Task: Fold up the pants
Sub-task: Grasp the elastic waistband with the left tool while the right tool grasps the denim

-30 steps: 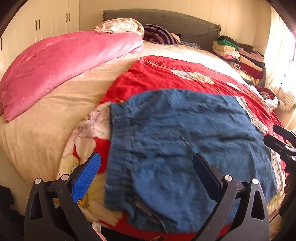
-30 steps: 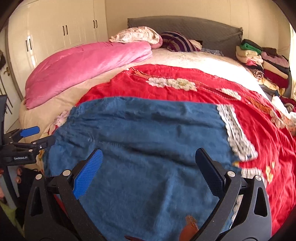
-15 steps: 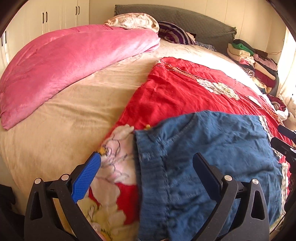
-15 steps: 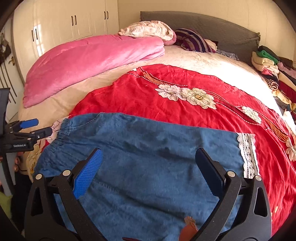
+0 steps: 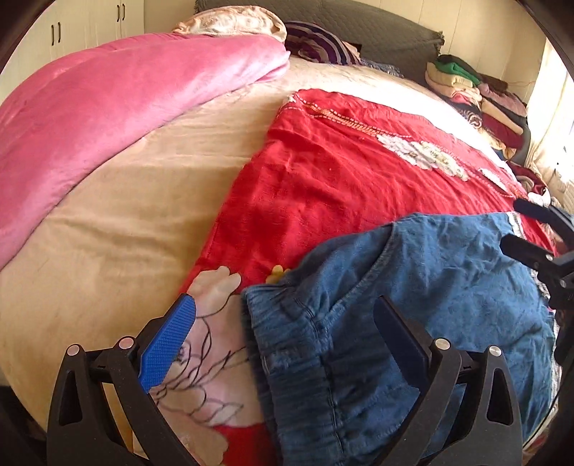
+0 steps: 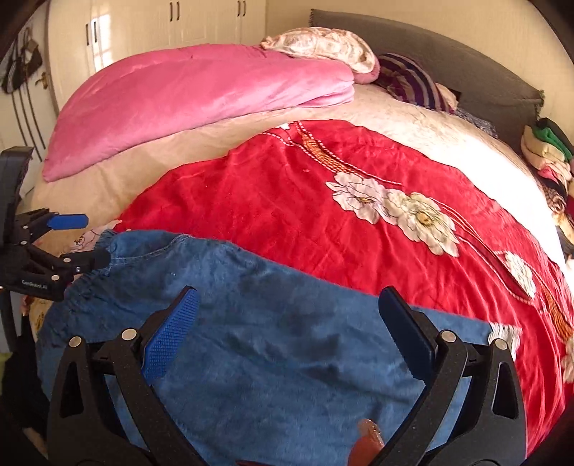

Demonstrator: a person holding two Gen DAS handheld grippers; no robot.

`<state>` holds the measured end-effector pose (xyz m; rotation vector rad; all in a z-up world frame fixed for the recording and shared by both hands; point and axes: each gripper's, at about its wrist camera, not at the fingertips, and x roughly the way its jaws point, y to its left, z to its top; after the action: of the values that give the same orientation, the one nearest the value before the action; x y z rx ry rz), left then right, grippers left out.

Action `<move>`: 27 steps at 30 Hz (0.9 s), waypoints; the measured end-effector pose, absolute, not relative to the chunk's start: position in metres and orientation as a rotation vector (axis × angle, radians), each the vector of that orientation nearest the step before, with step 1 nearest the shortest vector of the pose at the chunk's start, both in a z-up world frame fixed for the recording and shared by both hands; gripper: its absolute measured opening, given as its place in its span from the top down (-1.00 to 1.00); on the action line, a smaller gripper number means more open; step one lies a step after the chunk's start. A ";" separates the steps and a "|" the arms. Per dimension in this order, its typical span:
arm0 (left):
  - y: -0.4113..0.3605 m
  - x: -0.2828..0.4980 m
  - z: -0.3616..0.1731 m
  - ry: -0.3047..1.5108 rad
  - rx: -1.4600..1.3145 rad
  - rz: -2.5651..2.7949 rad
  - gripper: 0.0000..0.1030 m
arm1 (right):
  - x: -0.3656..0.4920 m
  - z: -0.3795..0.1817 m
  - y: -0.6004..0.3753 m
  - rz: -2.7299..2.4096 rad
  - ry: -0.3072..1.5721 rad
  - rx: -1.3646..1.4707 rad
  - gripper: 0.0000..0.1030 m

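Both wrist cameras hovering close over bed (image 5: 107, 233), facing headboard (image 6: 466, 71), sharing pants (image 6: 269, 340) and pink quilt (image 5: 107, 107).

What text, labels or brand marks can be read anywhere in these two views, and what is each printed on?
"GenRobot.AI": small white print on the black body of the left gripper, seen at the left edge of the right wrist view; slightly blurred, so the reading is likely but not certain.
No other text: the blue pants, red flowered blanket, pink quilt and wardrobe doors show none.
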<state>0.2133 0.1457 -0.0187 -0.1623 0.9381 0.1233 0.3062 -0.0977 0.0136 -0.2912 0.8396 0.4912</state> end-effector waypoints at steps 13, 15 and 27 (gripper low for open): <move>0.145 0.223 -0.033 0.923 -0.157 0.116 0.22 | 0.331 -0.020 -0.060 0.594 0.889 -0.459 -0.84; 0.143 0.216 -0.026 0.889 -0.151 0.104 0.34 | 0.333 -0.026 -0.056 0.605 0.903 -0.477 -0.84; 0.125 0.174 0.006 0.754 -0.163 0.029 0.36 | 0.328 -0.034 -0.040 0.759 0.882 -0.537 0.12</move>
<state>0.1741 0.1253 0.0063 -0.1629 0.7540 0.0288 0.3280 -0.0404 -0.0339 -0.5369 0.8818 0.7594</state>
